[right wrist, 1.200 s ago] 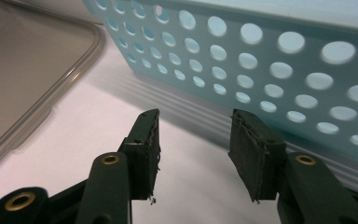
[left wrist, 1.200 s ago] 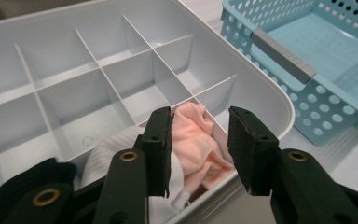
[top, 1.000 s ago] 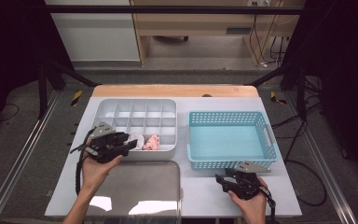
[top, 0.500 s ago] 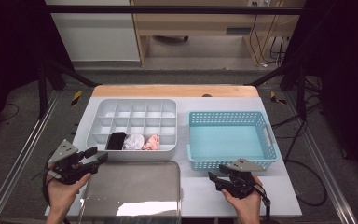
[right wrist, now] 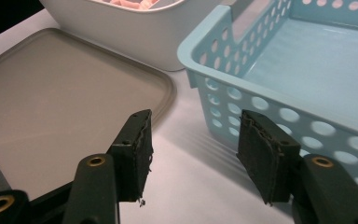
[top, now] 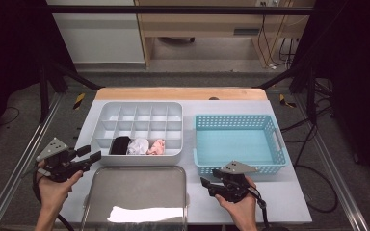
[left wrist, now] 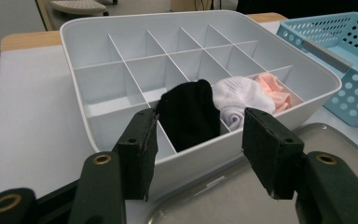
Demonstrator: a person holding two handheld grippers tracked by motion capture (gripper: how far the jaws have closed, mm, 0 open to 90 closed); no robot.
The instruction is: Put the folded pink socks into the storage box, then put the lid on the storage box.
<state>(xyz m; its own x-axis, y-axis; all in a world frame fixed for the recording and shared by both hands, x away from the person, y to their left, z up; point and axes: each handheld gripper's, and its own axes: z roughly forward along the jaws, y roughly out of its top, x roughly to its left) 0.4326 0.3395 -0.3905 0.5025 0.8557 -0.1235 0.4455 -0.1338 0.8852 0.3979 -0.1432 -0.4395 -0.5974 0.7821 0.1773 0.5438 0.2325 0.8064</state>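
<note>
The left hand [top: 53, 180] comes up from the table's near-left corner, holding the left gripper [top: 94, 156] low and nearly level, its tips aimed right and slightly away toward the near-left corner of the white divided organizer [top: 101, 111]. Its jaws stand wide apart with nothing between them — in the left gripper view they frame the black sock [left wrist: 189, 112]. That sock sits bunched in a front-row compartment, second from the organizer's left end, its bulk standing up above the dividers; its long axis cannot be made out. A rolled white sock [left wrist: 240, 98] fills the next cell and a pink sock [left wrist: 275, 89] the one after, so the 3 lie in a row along the near wall. The right hand [top: 241, 204] rests near the table's front edge, its right gripper [top: 206, 183] pointing left, jaws also wide and empty, just in front of the blue perforated basket [top: 231, 166] and beside the grey lid [top: 139, 190].
</note>
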